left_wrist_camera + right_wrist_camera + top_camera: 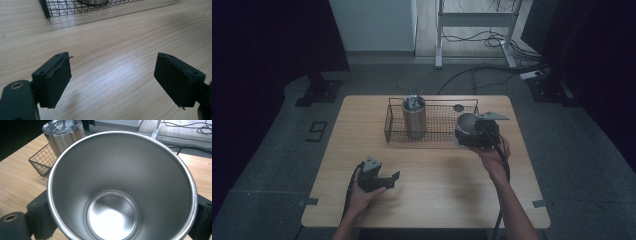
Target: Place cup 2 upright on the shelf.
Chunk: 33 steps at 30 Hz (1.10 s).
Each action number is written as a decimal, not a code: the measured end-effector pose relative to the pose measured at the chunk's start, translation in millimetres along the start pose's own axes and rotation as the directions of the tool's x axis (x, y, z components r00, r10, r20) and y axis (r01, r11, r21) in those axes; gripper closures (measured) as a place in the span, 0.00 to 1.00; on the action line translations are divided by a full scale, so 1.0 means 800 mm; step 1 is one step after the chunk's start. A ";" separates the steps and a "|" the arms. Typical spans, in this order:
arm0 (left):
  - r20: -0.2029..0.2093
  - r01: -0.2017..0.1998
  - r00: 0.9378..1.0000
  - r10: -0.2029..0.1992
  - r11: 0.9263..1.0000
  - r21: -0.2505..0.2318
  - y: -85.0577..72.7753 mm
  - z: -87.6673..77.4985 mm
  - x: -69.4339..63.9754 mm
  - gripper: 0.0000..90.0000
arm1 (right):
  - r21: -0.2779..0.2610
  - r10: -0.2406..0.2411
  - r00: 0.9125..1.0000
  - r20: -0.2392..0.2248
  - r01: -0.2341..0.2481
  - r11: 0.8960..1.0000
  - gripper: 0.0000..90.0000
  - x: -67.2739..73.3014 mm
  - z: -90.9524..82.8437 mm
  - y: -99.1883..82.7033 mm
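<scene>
On the wooden table (427,175), the right hand-held gripper (474,134) clamps an unlabelled steel cup (120,187); the left hand-held gripper (388,181) gapes empty.

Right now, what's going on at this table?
A person works at a wooden table with a gripper in each hand. The right gripper holds an empty steel cup by its sides, near the right end of a wire basket. A second steel cup stands in the basket. The left gripper rests open and empty.
</scene>
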<state>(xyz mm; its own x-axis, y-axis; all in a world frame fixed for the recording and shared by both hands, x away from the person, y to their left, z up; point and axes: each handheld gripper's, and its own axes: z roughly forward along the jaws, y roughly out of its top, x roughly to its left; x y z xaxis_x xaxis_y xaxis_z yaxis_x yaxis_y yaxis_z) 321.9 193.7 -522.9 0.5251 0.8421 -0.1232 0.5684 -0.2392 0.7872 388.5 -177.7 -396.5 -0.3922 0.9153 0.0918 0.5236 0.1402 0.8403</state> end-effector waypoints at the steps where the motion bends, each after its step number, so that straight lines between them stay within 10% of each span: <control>1: 0.000 0.001 1.000 -0.001 1.000 -0.001 0.000 0.000 0.000 0.16 | 0.000 -0.002 1.000 -0.001 0.002 1.000 0.09 0.000 0.000 0.002; 33: 0.000 -0.003 1.000 0.003 1.000 0.006 -0.002 0.003 -0.001 0.16 | 0.018 0.019 0.999 0.028 -0.020 1.000 0.09 -0.020 0.037 0.027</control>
<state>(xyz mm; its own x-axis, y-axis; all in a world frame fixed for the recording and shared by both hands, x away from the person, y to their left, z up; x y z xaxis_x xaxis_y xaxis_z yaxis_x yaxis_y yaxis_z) 322.4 192.4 -525.3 0.5268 0.8414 -0.1207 0.5708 -0.2449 0.7837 428.5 -178.1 -395.3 -0.3613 0.9278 0.0930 0.5450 0.1292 0.8284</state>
